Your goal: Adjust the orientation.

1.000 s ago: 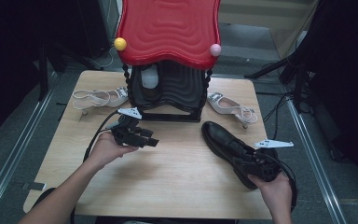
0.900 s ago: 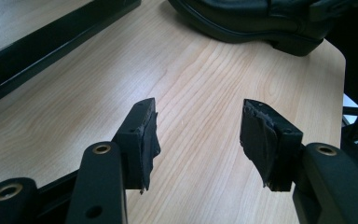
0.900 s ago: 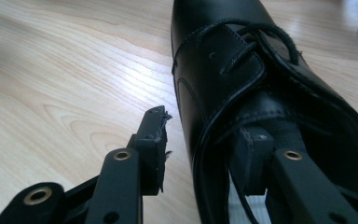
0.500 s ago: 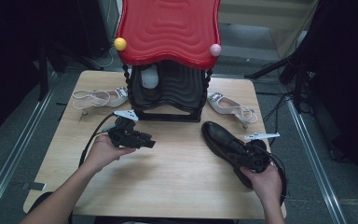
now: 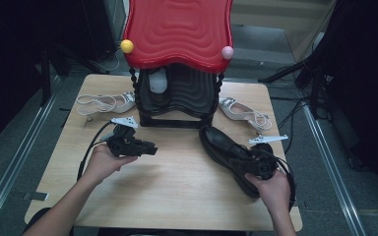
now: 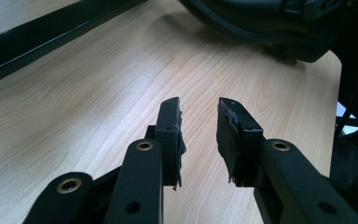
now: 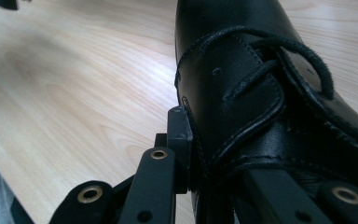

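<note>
I see the black lace-up shoe (image 5: 229,150) lying lower right of centre on the wooden table (image 5: 177,187), toe toward the red-roofed black stand (image 5: 177,93). My right gripper (image 5: 256,164) has just closed onto the shoe's side near the laces: one pad presses outside the leather, the other sits inside. My left gripper (image 5: 145,149), centre left, has been narrowing; its jaws stand partly apart, empty, above bare wood. Open tabletop lies between them. A white sandal (image 5: 106,103) flanks the stand.
</note>
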`<state>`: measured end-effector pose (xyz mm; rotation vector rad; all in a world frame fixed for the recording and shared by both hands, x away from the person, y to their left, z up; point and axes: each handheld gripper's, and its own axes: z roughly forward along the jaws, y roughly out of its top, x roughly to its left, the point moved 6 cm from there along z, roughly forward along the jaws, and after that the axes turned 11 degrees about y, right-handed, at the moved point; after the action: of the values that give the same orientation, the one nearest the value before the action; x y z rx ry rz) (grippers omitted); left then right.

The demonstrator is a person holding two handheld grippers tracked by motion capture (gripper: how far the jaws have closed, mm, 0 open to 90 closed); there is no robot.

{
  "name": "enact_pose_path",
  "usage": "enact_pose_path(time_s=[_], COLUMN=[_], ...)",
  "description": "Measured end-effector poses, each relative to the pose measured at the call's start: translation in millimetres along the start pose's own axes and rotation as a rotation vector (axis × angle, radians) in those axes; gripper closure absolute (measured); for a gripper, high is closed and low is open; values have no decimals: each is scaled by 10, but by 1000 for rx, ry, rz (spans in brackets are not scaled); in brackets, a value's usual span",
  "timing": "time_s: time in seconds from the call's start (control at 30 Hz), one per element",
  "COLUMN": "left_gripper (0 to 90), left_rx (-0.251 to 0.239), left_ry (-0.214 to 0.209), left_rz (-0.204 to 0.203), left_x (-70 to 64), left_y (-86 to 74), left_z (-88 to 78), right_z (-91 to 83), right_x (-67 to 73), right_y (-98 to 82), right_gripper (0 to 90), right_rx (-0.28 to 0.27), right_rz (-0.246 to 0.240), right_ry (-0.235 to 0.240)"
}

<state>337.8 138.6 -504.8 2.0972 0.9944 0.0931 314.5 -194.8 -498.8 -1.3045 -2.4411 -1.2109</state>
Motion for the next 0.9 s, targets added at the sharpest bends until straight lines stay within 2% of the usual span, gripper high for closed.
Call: enact_pose_path(time_s=[0.17, 0.43, 0.7, 0.9], left_gripper=[754, 734, 770, 753], left_rx=[-40, -23, -15, -17], left_ry=[3, 29, 31, 56], left_rz=[-10, -34, -28, -56], left_x=[-4, 33, 5, 62], left_y=[-4, -99, -156, -190], left_z=[-88, -93, -97, -86], right_z=[203, 534, 846, 1048], right_x=[160, 385, 611, 710], right_y=[84, 236, 351, 431], right_gripper=[827, 827, 824, 824], right_rx=[36, 78, 111, 135], right_rz=[-45, -111, -152, -165], right_ry=[30, 79, 115, 130])
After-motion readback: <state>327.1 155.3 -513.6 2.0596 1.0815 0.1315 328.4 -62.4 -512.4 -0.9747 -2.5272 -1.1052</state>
